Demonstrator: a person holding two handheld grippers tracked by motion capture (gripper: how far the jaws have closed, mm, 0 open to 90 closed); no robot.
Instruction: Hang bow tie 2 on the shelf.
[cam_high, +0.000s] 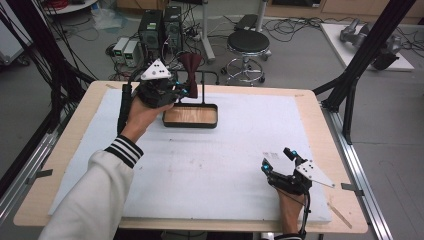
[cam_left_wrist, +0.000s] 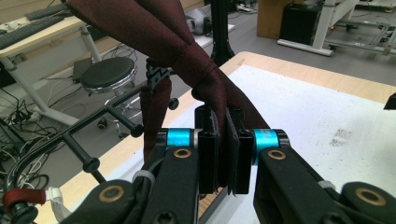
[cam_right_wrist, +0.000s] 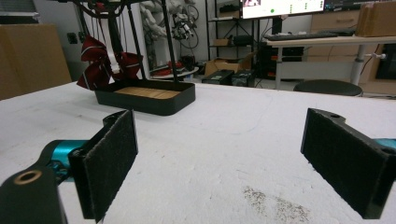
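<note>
Dark red cloth, a bow tie (cam_high: 190, 64) by its shape, hangs up at the far edge of the tabletop, left of the middle. The left gripper (cam_high: 178, 92) has it: in the left gripper view the jaws are pressed together with a fold of the bow tie (cam_left_wrist: 205, 84) pinched between the pads, and the cloth's upper part runs out of the top of that view. A thin black rack (cam_high: 203, 85) stands beside it, its pegs (cam_left_wrist: 88, 163) sticking out sideways; whether the tie touches the rack I cannot tell. At the rack's foot sits a shallow black tray (cam_high: 190, 123) with a wooden floor, seen low and side-on from the right gripper view as well (cam_right_wrist: 154, 103), where a striped red bow (cam_right_wrist: 95, 63) hangs just behind it, partly blurred.

The person's left hand (cam_high: 142, 112) and a striped cuff reach up from the near left corner. The right gripper (cam_high: 280, 160) rests well apart, near the near right corner of the white foam mat (cam_high: 240, 150), its jaws spread wide over bare mat with a faint grey smudge (cam_right_wrist: 275, 205) between them.
</note>
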